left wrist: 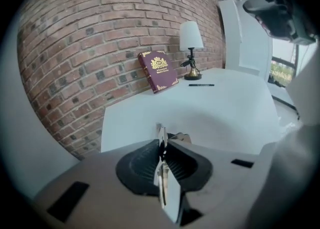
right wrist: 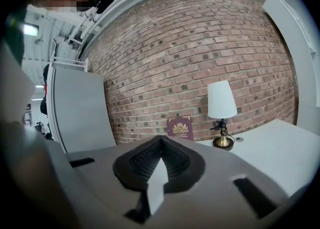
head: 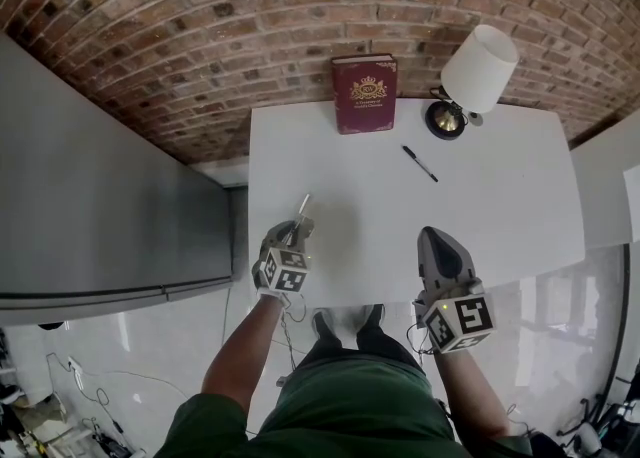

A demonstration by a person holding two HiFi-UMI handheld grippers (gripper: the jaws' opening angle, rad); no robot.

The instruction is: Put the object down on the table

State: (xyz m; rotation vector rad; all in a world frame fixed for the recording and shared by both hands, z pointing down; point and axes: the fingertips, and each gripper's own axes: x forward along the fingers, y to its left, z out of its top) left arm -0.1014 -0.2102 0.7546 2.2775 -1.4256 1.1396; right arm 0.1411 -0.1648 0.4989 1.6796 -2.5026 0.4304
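My left gripper [head: 296,230] is over the white table's [head: 500,216] front left part, shut on a thin silvery metal piece [head: 303,207]. The piece's tip sticks out past the jaws toward the wall. In the left gripper view the metal piece [left wrist: 161,140] stands edge-on, pinched between the dark ribbed pads [left wrist: 182,160]. I cannot tell whether it touches the tabletop. My right gripper [head: 437,243] hovers near the table's front edge to the right. In the right gripper view its jaws [right wrist: 160,142] are shut with nothing between them.
A maroon book [head: 364,93] leans against the brick wall at the table's back. A white-shaded lamp [head: 476,72] with a brass base stands at the back right. A black pen [head: 420,163] lies in front of the lamp. A grey panel [head: 90,216] stands to the left.
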